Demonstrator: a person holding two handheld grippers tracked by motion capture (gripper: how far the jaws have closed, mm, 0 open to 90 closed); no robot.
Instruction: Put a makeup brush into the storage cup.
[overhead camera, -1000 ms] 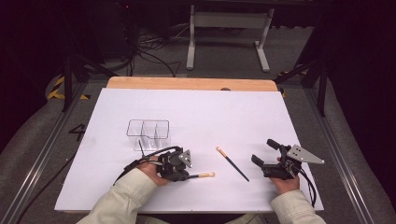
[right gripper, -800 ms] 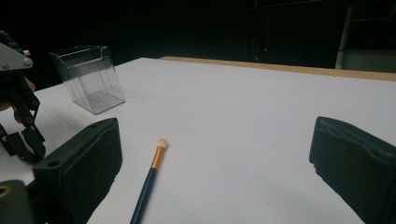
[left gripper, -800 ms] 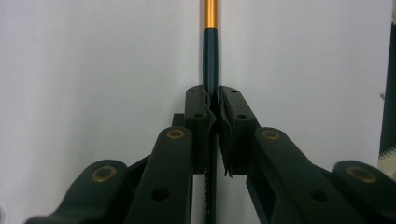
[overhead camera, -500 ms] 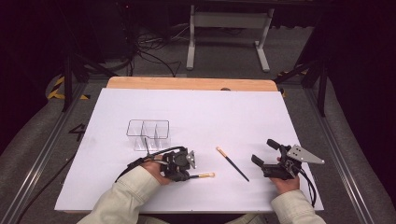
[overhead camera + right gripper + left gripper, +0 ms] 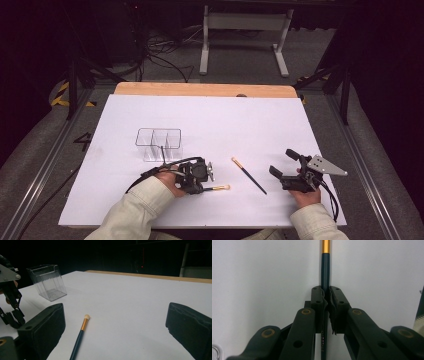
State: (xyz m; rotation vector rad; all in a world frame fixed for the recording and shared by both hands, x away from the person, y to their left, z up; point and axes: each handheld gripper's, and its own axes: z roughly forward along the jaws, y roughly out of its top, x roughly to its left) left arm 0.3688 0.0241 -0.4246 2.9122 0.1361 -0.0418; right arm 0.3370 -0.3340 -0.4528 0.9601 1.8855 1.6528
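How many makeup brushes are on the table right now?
2. One brush is clamped in the left hand-held gripper, lying on the table; the other brush lies loose before the right hand-held gripper.

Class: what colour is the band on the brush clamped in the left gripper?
Gold, above a dark teal handle; the brush shows best in the left gripper view.

Desk point(image 5: 210, 90): wooden top, bare strip showing along the far edge, rest covered by a white sheet point(image 5: 225, 125). On the sheet: clear plastic organiser point(image 5: 159, 144) with compartments, left of centre, standing upright. Dark brush point(image 5: 248, 175) with gold ferrule and pale tip lies flat right of centre, diagonal, tip toward the far left. Second brush point(image 5: 219, 188) lies near the front edge, left of the first, well apart from it, tip pointing right.
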